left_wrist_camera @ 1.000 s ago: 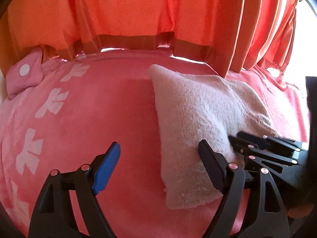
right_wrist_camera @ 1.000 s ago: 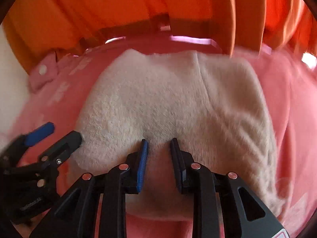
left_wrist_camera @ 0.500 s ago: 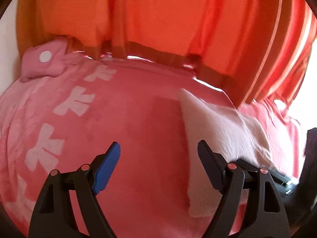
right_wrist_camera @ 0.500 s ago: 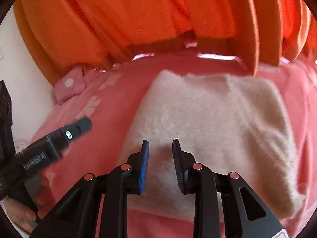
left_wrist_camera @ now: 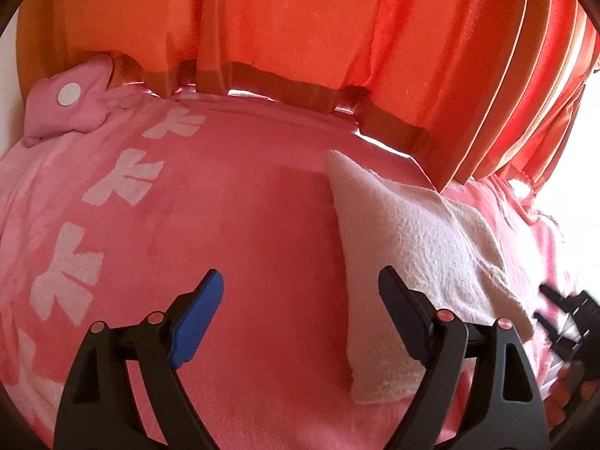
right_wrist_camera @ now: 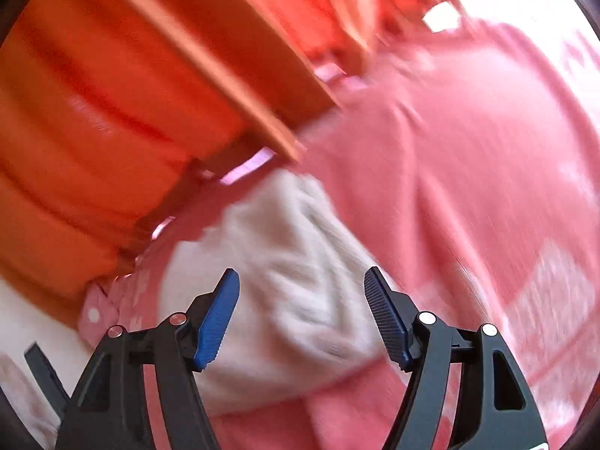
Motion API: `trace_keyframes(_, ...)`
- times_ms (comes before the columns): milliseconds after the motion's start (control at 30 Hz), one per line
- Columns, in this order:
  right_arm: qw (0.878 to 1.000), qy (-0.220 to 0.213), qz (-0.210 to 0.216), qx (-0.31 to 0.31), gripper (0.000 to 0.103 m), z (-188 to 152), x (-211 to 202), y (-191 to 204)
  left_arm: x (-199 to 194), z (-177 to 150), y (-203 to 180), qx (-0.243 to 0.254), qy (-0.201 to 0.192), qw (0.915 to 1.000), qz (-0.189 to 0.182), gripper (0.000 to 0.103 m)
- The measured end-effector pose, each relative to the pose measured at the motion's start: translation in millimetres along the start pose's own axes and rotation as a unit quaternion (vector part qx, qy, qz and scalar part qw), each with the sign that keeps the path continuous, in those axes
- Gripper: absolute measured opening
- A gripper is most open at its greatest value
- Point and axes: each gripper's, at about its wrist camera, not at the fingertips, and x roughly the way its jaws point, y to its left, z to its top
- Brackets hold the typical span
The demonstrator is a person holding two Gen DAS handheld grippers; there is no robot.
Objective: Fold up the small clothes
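Observation:
A folded fuzzy white garment (left_wrist_camera: 423, 262) lies on the pink blanket (left_wrist_camera: 240, 232), to the right in the left wrist view. It also shows in the blurred right wrist view (right_wrist_camera: 296, 300), low and centre. My left gripper (left_wrist_camera: 303, 307) is open and empty above the blanket, just left of the garment's edge. My right gripper (right_wrist_camera: 302, 315) is open and empty above the garment, and its body shows at the far right in the left wrist view (left_wrist_camera: 570, 318).
Orange curtains (left_wrist_camera: 337, 37) hang along the far edge of the bed. A pink cushion with a white dot (left_wrist_camera: 67, 101) lies at the far left corner. The blanket carries white bow prints (left_wrist_camera: 123, 180) down its left side.
My right gripper has opened from nearly shut, let go of the garment, and swung to the right. My left gripper stays open and has drawn back slightly to the left.

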Motion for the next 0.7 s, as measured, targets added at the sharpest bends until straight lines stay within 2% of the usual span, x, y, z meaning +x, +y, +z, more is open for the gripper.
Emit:
trace_keyframes(100,0.998,0.059,0.025,-0.006,0.068,-4.5,23.1,9.4,-2.8,3.5,7.1,-0.015,-0.004,0.9999,0.002,0.083)
trace_keyframes(133,0.997,0.074,0.009,-0.022,0.065,-7.2,32.9,21.0,-4.3,5.5,11.4,-0.023,-0.007,0.9997,0.004,0.083)
trace_keyframes(167,0.996,0.078,-0.005,-0.040,0.056,-9.0,38.7,29.5,-5.3,7.2,14.7,-0.030,-0.009,0.9995,0.006,0.083)
trace_keyframes(200,0.995,0.078,-0.022,-0.058,0.022,-9.7,43.5,39.7,-6.8,9.2,19.1,-0.037,-0.010,0.9992,0.006,0.083)
trace_keyframes(233,0.993,0.072,-0.037,-0.086,0.018,-12.1,44.4,61.6,-8.4,12.1,25.1,-0.047,-0.013,0.9988,0.006,0.083)
trace_keyframes(300,0.988,0.040,-0.028,-0.148,0.017,-13.5,33.4,111.5,-15.1,20.3,42.6,-0.075,-0.022,0.9969,0.012,0.083)
trace_keyframes(400,0.966,0.010,-0.010,-0.260,0.017,-35.6,23.4,193.0,-29.2,33.9,77.6,-0.124,-0.051,0.9900,0.043,0.084)
trace_keyframes(433,0.954,0.011,0.006,-0.298,0.017,-47.8,23.9,221.7,-35.2,37.9,96.8,-0.150,-0.063,0.9844,0.066,0.084)
trace_keyframes(500,0.928,0.038,0.056,-0.366,0.016,-93.0,31.6,275.6,-42.6,40.8,126.0,-0.189,-0.081,0.9723,0.110,0.084)
trace_keyframes(567,0.903,0.077,0.090,-0.412,0.015,-138.1,47.5,309.0,-53.2,39.8,165.8,-0.246,-0.099,0.9488,0.171,0.084)
trace_keyframes(600,0.896,0.089,0.096,-0.423,0.015,-152.3,54.2,316.4,-57.2,38.7,178.9,-0.263,-0.106,0.9396,0.191,0.084)
trace_keyframes(633,0.883,0.111,0.099,-0.445,0.015,-180.8,69.4,329.9,-64.5,36.1,197.1,-0.288,-0.118,0.9244,0.220,0.084)
trace_keyframes(700,0.870,0.141,0.099,-0.462,0.014,-209.7,89.4,338.6,-71.3,33.7,216.2,-0.310,-0.128,0.9109,0.241,0.084)
